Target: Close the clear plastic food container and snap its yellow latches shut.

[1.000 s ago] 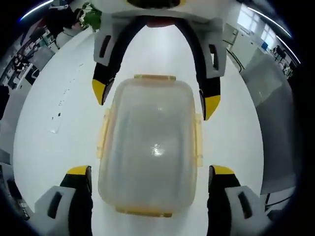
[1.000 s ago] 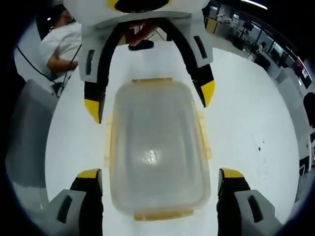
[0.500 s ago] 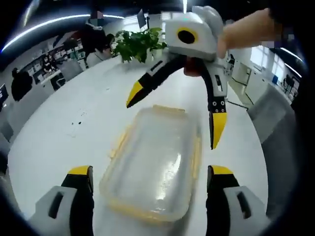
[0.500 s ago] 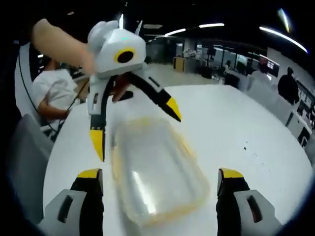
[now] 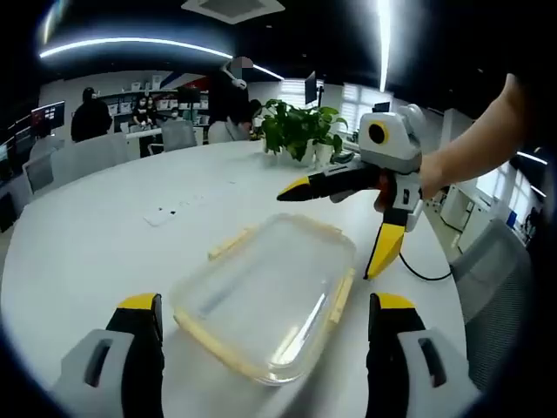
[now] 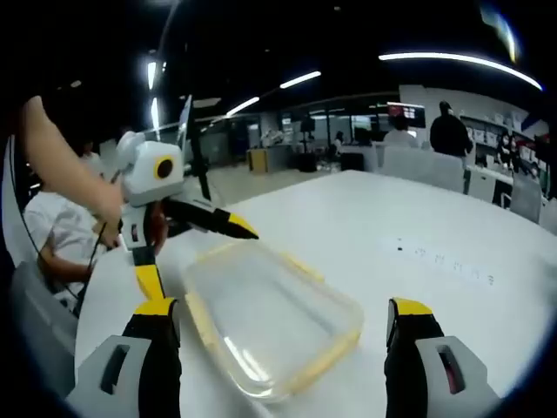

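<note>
- Container point(image 5: 265, 296): clear plastic, lid seated on top, resting flat on the white surface point(image 5: 104, 252). In the left gripper view it lies straight ahead of the left hand-held gripper point(image 5: 265, 326), between its jaw lines, long axis running diagonally from near-left to far-right.
- Yellow latches point(image 5: 229, 246): strips at the far-left end and along the right long edge point(image 5: 341, 296) appear to flare outward, so I judge them not yet snapped; the near end cannot be told.
- Left hand-held gripper: jaws spread wide, nothing held, tips level with the container's near corner and clear of it.
- Right hand-held gripper point(image 5: 344, 218), seen opposite in the left gripper view: jaws wide apart, empty, raised above the surface beyond the container's far end, one tip pointing down beside the right long edge.
- Right gripper view: the container point(image 6: 270, 318) lies ahead of the right hand-held gripper's point(image 6: 283, 326) spread jaws, with the left hand-held gripper point(image 6: 187, 252) at the far end.
- Judgement: the two sit at opposite ends along the long axis; neither is clearly nearer, so each would take the end latch facing it.
</note>
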Available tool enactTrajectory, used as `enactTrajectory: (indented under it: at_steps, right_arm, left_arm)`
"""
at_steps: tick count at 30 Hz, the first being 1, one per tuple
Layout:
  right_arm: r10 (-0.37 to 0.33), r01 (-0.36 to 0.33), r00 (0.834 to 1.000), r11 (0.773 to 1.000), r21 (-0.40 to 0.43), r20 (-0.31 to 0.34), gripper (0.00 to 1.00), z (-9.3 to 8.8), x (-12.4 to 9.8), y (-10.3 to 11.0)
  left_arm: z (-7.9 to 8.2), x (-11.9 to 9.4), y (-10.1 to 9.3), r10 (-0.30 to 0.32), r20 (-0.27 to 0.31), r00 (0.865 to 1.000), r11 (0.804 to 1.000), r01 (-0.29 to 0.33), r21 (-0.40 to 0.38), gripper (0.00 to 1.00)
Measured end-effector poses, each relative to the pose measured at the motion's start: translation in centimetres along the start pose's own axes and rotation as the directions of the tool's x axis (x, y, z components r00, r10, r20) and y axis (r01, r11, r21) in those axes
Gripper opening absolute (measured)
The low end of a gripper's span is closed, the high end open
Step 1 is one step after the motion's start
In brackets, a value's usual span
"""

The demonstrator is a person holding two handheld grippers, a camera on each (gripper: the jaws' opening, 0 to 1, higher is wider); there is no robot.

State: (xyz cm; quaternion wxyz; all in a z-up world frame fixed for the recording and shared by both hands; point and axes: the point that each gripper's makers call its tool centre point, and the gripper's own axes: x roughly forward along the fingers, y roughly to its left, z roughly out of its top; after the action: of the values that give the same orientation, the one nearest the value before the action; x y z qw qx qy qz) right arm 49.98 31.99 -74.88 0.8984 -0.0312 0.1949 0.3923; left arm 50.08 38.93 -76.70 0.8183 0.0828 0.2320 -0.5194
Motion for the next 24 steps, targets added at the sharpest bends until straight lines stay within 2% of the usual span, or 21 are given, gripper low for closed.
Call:
enactTrajectory:
  at_steps: [5,10,11,14,24]
  right_arm:
    - [-0.027,0.027,1.0,0.999,0.019,0.012,1.0,0.1,-0.5,-0.5]
    - [-0.041,0.041,0.999,0.999,0.026,0.012,0.99,-0.3,-0.9,-0.5]
    - [-0.042,0.042,0.999,0.999,0.034,0.008,0.99,-0.5,-1.0,-0.5]
    - [-0.05,0.049,0.999,0.998,0.038,0.011,0.98,-0.6,-1.3,-0.3]
    - [-0.083,0.081,0.996,0.995,0.06,0.034,0.96,0.2,-2.4,-0.3]
  left_arm:
    - [-0.2,0.2,-0.2,0.01,0.012,1.0,0.999,-0.009,-0.037,0.99]
    - [-0.5,0.0,-0.5,0.021,0.011,1.0,0.999,-0.02,-0.031,0.97]
    - [-0.6,-0.2,-0.1,0.05,0.0,0.999,0.999,-0.05,-0.013,0.95]
    - [-0.6,-0.6,0.2,0.063,0.01,0.998,0.998,-0.063,-0.01,0.94]
    - [-0.4,-2.0,0.3,0.105,0.039,0.994,0.994,-0.103,-0.047,0.94]
